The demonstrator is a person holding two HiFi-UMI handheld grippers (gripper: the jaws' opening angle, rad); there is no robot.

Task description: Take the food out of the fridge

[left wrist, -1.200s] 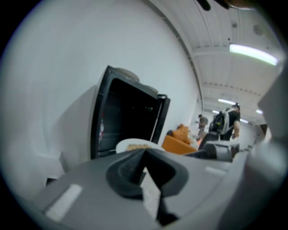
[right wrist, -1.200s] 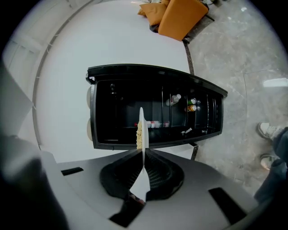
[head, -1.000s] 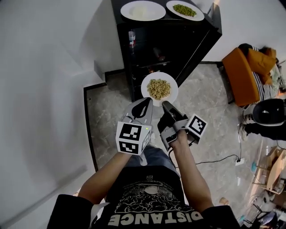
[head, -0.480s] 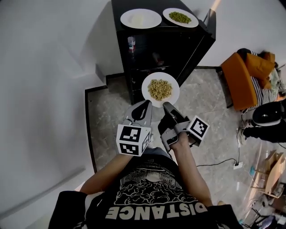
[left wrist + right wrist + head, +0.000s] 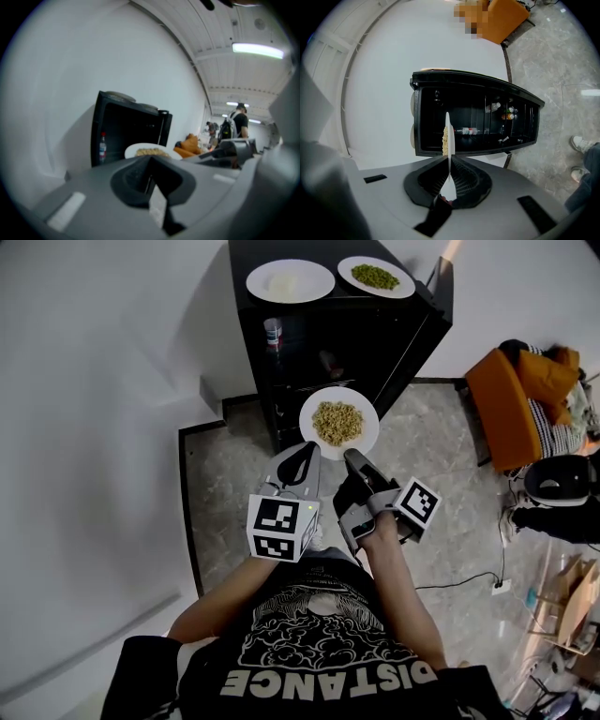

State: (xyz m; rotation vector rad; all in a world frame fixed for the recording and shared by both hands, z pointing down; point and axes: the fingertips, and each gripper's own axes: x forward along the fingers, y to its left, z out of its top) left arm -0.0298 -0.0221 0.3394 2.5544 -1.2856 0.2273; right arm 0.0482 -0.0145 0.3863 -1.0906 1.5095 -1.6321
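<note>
Far L of the fingers: bare white wall. Fwd and L of the L fingertips, a bottle stands upright inside the open black fridge. On the fridge top, well beyond both sets of fingers, I see 2 more dishes: a plate of white food on the L and a plate of green food on the R.

L gripper: fingers pressed together, nothing btwn them. Tips point toward the fridge and end right by the near-L rim of the held plate. I can't tell if they touch it. In the L gripper view the plate sits just past the tips, level, w/ the food on top.

The plate is outside the fridge, in the air in front of it and above the marbled floor. It carries a heap of tan food.

R gripper: fingers pinching the plate's near rim. In the R gripper view the rim runs edge-on btwn the 2 pads, w/ the food facing the L pad. Past those tips is the fridge interior, w/ shelves and a few small bottles toward the R.

Far R of the R fingers, well apart, is an orange seat.
</note>
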